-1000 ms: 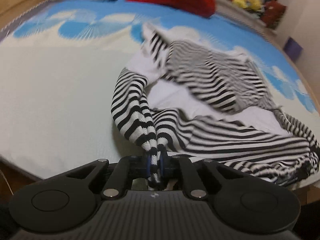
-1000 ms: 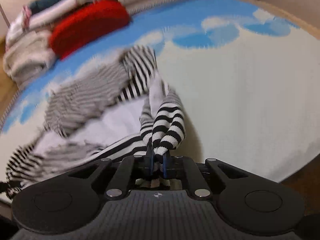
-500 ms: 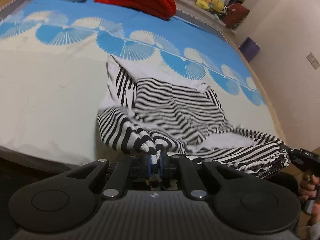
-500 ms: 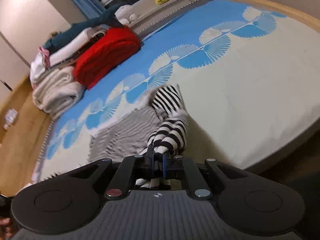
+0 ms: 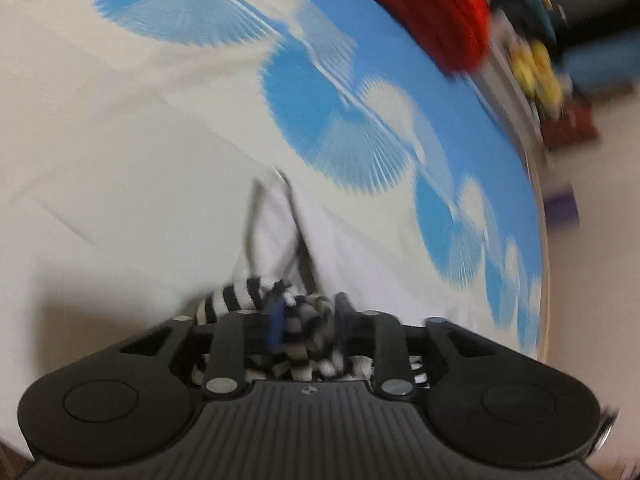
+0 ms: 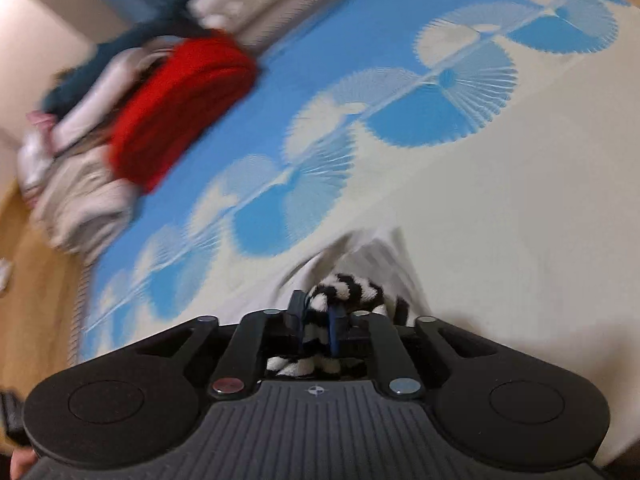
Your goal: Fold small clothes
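- Left gripper [image 5: 306, 326], at 6 o'clock: jaws opening, striped garment [image 5: 308, 312] bunched loosely between them; a second ago they pinched it.
- Right gripper [image 6: 318, 320]: likewise opening, releasing its corner.
- Garment now spread on the bed [image 5: 120, 184], probably ready for folding; blur hides its outline.
- 1 o'clock: red pile [image 5: 436, 12].

No readable text, label, brand or number anywhere — both views are motion-blurred; nothing legible.
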Demonstrator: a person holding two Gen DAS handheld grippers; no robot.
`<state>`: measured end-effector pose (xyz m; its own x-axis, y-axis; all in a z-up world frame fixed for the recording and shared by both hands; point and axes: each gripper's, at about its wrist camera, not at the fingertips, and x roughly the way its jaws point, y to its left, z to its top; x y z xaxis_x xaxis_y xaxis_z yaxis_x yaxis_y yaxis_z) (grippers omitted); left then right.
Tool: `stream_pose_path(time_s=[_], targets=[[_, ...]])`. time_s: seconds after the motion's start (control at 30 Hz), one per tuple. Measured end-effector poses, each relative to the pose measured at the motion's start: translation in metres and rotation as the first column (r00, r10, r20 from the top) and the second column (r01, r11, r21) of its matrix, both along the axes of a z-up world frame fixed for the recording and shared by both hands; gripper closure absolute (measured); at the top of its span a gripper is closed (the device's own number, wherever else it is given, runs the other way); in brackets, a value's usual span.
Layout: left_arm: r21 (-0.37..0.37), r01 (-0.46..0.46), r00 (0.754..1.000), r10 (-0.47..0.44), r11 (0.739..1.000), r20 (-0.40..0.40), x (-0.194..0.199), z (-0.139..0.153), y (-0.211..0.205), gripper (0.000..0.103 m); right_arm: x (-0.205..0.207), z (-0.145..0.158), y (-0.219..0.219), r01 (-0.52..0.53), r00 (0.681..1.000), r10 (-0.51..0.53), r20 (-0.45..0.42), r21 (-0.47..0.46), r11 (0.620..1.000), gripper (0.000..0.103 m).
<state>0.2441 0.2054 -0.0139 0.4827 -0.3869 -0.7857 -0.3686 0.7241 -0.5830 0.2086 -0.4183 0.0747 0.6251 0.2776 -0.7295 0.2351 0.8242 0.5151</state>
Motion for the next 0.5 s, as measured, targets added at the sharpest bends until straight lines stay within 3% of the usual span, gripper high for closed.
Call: stream_pose_path(time_s=[0.07,0.1,0.17,0.2,0.23,0.27,0.37,0.5], targets=[[-0.019,-0.060,0.997,0.059,0.998,-0.043,-0.001,-0.005,0.014,0.066,0.010,-0.007,-0.003,0.025,0.999,-0.023,0.022,-0.073,0.997,0.080],[-0.023,-0.076,0.997,0.075,0.997,-0.013,-0.002,0.000,0.020,0.066,0.008,-0.011,-0.005,0.027,1.000,-0.026,0.015,-0.066,0.997,0.078],[0.054,-0.013,0.998,0.010,0.998,0.062,-0.001,0.015,0.016,0.061,0.006,-0.014,-0.014,0.020,1.000,-0.020,0.003,-0.005,1.000,0.078],[0.116,0.050,0.995,-0.060,0.992,0.083,0.000,0.019,0.008,0.051,0.005,-0.011,-0.015,0.001,1.000,-0.001,0.025,-0.002,1.000,0.078],[0.186,0.128,0.985,-0.147,0.974,0.092,0.000,0.020,-0.002,0.040,0.004,-0.007,-0.013,-0.036,0.998,0.038,0.049,-0.039,0.999,0.074],[0.248,0.199,0.970,-0.226,0.948,0.086,-0.002,0.016,-0.011,0.037,0.002,-0.006,-0.009,-0.079,0.994,0.085,0.065,-0.096,0.992,0.065],[0.439,0.326,0.929,-0.370,0.837,0.015,-0.011,0.001,-0.035,0.037,-0.003,-0.014,0.006,-0.211,0.973,0.227,0.039,-0.251,0.945,0.055],[0.527,0.392,0.886,-0.464,0.754,0.007,-0.021,-0.020,-0.053,0.032,-0.013,-0.032,0.026,-0.338,0.929,0.369,-0.004,-0.408,0.848,0.055]])
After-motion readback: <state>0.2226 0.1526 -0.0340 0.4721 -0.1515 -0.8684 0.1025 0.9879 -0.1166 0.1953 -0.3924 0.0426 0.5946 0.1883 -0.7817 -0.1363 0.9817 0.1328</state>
